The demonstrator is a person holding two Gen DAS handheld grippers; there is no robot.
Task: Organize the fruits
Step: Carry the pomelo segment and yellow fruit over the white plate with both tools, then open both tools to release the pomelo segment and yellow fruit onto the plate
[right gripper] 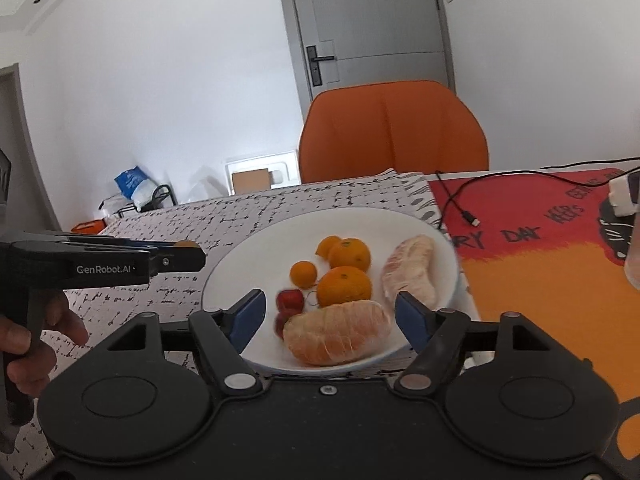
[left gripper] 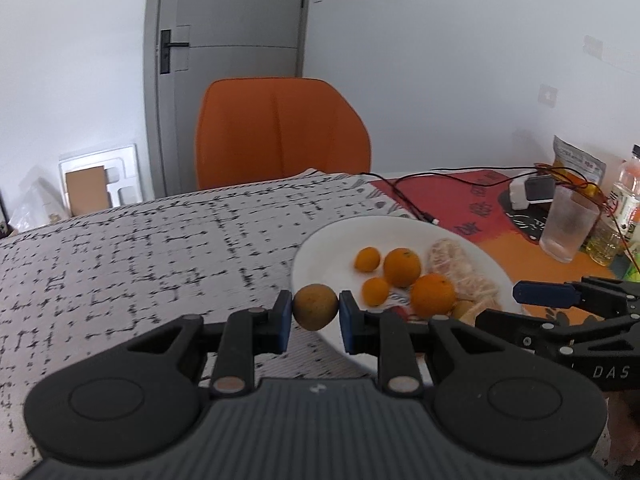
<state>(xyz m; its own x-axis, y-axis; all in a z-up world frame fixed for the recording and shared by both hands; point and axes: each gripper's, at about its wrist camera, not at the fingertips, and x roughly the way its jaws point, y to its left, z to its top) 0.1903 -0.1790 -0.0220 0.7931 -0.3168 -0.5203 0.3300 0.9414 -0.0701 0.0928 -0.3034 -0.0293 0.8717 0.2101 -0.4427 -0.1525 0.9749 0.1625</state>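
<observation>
My left gripper (left gripper: 315,314) is shut on a small brownish-green round fruit (left gripper: 315,306), held just above the left rim of the white plate (left gripper: 324,240). The plate (right gripper: 240,264) holds oranges (right gripper: 344,286), small tangerines (right gripper: 303,274), red cherry-like fruits (right gripper: 290,300) and peeled pomelo pieces (right gripper: 338,334). My right gripper (right gripper: 330,316) is open and empty, its jaws spread over the plate's near side around a pomelo piece without touching it. The left gripper shows at the left of the right wrist view (right gripper: 176,258).
An orange chair (left gripper: 280,132) stands behind the table. A red and orange mat (right gripper: 540,248) lies right of the plate with a black cable (right gripper: 460,200), a glass (left gripper: 566,226), bottles (left gripper: 624,200) and a white device (left gripper: 532,192).
</observation>
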